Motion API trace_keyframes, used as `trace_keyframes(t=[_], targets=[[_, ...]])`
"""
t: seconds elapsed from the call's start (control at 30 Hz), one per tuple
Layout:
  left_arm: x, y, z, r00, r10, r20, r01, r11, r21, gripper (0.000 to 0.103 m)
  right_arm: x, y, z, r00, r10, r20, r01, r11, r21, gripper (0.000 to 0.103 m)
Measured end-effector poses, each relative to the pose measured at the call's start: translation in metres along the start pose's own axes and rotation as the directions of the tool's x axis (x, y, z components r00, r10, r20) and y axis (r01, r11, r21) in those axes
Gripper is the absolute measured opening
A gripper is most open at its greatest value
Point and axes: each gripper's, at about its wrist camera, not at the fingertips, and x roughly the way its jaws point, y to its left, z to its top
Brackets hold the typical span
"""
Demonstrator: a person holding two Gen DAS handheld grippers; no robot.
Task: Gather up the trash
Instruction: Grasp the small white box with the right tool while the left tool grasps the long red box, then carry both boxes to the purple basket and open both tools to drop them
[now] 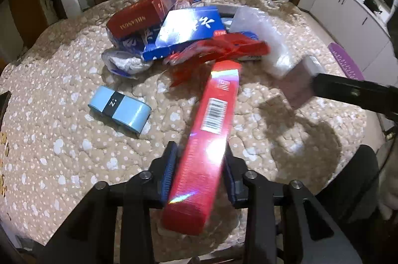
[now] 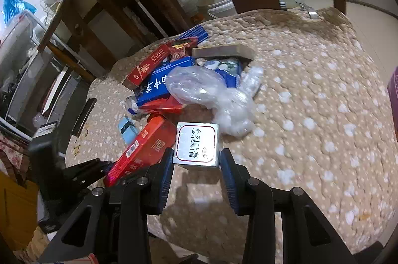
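My left gripper [image 1: 200, 155] is shut on a long red carton [image 1: 214, 124] with a barcode. The blue pads press on both of its sides, and its far end points at the trash pile. My right gripper [image 2: 196, 158] is shut on a small silver-white box [image 2: 196, 142] with red-framed Chinese print, held a little above the cloth over its own shadow. The left wrist view shows that box [image 1: 302, 79] blurred at the right, on a black finger [image 1: 348, 89]. The red carton [image 2: 141, 152] appears left of the white box in the right wrist view.
The pile on the beige quilted cloth [image 1: 57, 139] holds a dark red box [image 1: 139, 17], a blue box [image 1: 191, 27], a red wrapper [image 1: 223, 47] and a clear plastic bag [image 2: 206, 92]. A light blue pack [image 1: 119, 107] lies apart. Wooden chair backs stand behind; a purple item [image 1: 345, 62] lies right.
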Motion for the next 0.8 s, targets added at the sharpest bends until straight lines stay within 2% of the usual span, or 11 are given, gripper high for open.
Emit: trace_keyframes(t=[0.03,0.17,0.37,0.43,0.6,0.8], targets=[[-0.003,0.000,0.000,1.000,-0.006,0.006,0.006,1.000,-0.012,0.022,-0.003,-0.004,-0.002,1.000,0.003,0.002,-0.003,1.000,0.001,0.041],[-0.024,0.000,0.001,0.999,-0.007,0.042,0.009,0.999,-0.040,0.022,-0.020,-0.022,-0.007,1.000,0.014,0.026,-0.015,1.000,0.023,0.041],[-0.061,-0.020,0.005,0.994,-0.045,0.099,0.042,0.999,0.027,0.022,-0.046,-0.060,-0.010,0.996,0.017,0.085,-0.023,0.997,0.072,0.041],[-0.064,-0.034,0.016,0.993,-0.067,0.101,0.061,0.996,0.061,0.022,-0.057,-0.077,-0.010,0.993,0.007,0.115,-0.019,0.995,0.100,0.041],[-0.056,-0.090,0.045,0.986,-0.145,0.077,0.129,0.975,0.183,0.022,-0.090,-0.126,-0.010,0.981,-0.056,0.186,0.021,0.983,0.185,0.041],[-0.032,-0.178,0.081,0.973,-0.228,0.038,0.204,0.923,0.327,0.022,-0.131,-0.200,-0.013,0.951,-0.182,0.249,0.101,0.947,0.305,0.041]])
